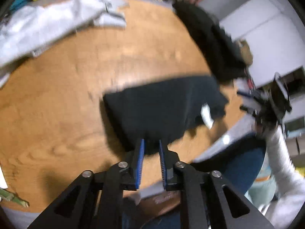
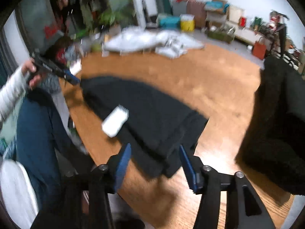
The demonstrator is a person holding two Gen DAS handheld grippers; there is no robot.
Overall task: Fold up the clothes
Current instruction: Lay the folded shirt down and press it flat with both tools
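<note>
Wooden table (image 1: 80, 99) carries a folded black garment (image 1: 162, 108) with a white tag (image 2: 115, 122); its long axis runs from one gripper to the other. Left gripper (image 1: 151, 147) stands just above the near edge, released. Right gripper (image 2: 155, 152) is released over the opposite end. Blur hides the folds.

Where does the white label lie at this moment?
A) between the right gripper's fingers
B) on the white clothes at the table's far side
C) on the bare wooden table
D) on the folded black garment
D: the white label rests on top of the folded black garment, clear of both grippers.
</note>
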